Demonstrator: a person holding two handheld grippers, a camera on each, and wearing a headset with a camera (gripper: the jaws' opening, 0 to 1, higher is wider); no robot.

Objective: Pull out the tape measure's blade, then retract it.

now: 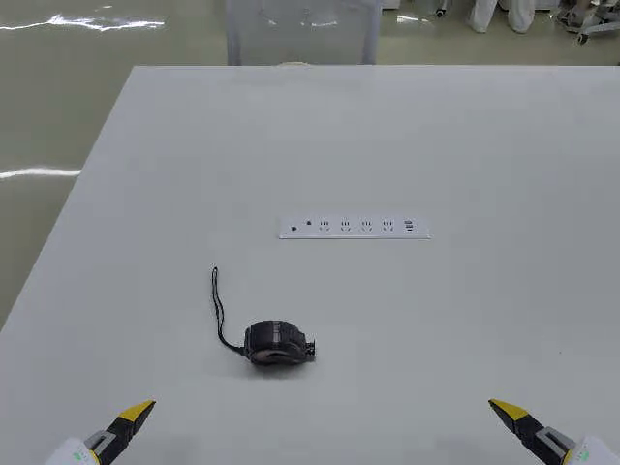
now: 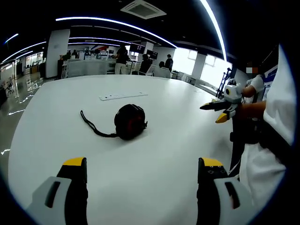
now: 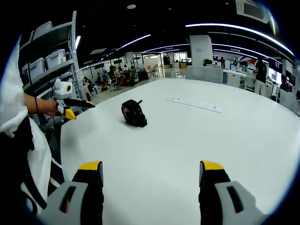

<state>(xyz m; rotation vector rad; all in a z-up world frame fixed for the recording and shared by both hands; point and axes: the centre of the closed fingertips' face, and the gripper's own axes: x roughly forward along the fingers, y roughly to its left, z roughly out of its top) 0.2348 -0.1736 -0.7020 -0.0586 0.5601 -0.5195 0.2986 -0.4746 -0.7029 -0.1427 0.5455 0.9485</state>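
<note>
A dark tape measure (image 1: 278,343) lies on the white table (image 1: 465,145), its thin black wrist strap (image 1: 217,300) trailing off to the left and back. The blade is wound in. My left gripper (image 1: 134,418) hovers at the near left edge and my right gripper (image 1: 515,415) at the near right, both well short of the tape measure. In the left gripper view the yellow-tipped jaws stand wide apart around nothing, open (image 2: 143,164), with the tape measure (image 2: 130,121) ahead. In the right gripper view the gripper (image 3: 151,166) is open too, with the tape measure (image 3: 134,113) further off.
A white power strip (image 1: 354,228) lies flat beyond the tape measure, mid-table. A chair back (image 1: 300,34) stands at the far edge. In the left gripper view the right gripper (image 2: 220,108) is held in a hand at the right. The person's body is close to the near edge.
</note>
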